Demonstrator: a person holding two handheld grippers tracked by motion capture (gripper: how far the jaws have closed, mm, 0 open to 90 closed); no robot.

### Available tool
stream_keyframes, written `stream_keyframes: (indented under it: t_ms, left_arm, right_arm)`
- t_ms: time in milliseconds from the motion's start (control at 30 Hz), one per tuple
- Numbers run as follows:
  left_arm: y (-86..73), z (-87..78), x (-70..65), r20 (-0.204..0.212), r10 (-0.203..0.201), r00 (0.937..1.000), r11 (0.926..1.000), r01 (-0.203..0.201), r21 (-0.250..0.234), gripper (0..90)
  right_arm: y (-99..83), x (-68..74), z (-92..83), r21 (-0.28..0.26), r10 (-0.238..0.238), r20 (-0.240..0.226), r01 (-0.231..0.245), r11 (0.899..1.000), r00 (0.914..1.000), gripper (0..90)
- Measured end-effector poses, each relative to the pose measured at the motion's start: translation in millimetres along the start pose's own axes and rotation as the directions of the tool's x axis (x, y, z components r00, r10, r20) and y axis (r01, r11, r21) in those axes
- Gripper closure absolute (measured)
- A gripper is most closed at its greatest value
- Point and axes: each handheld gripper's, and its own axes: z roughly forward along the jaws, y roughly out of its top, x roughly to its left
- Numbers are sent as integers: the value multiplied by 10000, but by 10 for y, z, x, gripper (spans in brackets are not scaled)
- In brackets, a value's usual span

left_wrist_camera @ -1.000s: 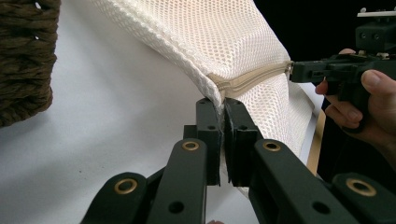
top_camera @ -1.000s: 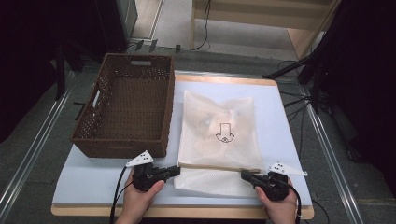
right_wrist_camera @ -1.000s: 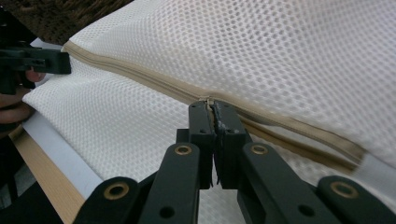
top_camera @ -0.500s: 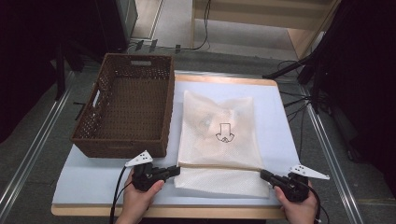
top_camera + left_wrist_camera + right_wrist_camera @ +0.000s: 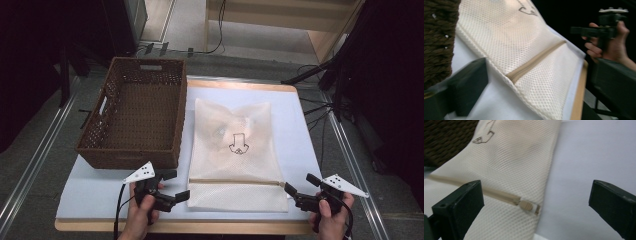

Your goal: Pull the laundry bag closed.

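My right tool (image 5: 299, 192) has slid right along the zipper, off the mesh laundry bag (image 5: 235, 150); both it and my left tool (image 5: 177, 186) have just spread open, holding nothing. The bag lies flat on the pale-blue counter (image 5: 295, 130) beside a wicker basket (image 5: 137, 117); dark room, cables behind.

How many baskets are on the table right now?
1. The dark brown woven rectangular basket sits on the left half of the white-topped table, beside the cream mesh zip bag. Nothing seems to hide a second one.
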Motion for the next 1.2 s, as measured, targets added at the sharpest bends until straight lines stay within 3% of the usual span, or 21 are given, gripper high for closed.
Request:
stream_keyframes:
  t_ms: [67,167,400,567,833,933,1033,1200]
  left_arm:
    - [19,-62,-24,-595,532,9968,9983,-544,-187,0]
    - [73,-113,-32,-885,899,9920,9957,-917,-159,0]
    - [129,-234,53,-1388,965,9856,9940,-1026,-378,0]
    - [147,-362,99,-1533,1120,9818,9912,-1213,-527,0]
    - [190,-511,175,-1930,1630,9676,9842,-1732,-373,0]
    - [169,-542,156,-2465,2049,9472,9764,-2153,-156,0]
    - [155,-567,135,-2455,2340,9407,9704,-2414,3,0]
    - [141,-637,126,-2382,2266,9444,9714,-2369,-150,0]
  right_arm:
    - [10,7,10,17,-131,219,131,9999,9997,0]
    - [9,-15,25,-100,-156,219,158,9998,9996,0]
    - [-2,-141,-12,-189,78,327,-72,9998,9994,0]
    - [30,-144,-18,-307,-110,334,120,9995,9994,0]
    - [26,-167,-39,-372,-158,249,167,9992,9996,0]
    - [33,-205,-55,-404,-22,233,31,9992,9997,0]
    - [42,-245,-60,-519,47,227,-35,9986,9997,0]
    - [61,-261,-56,-635,128,262,-111,9979,9996,0]
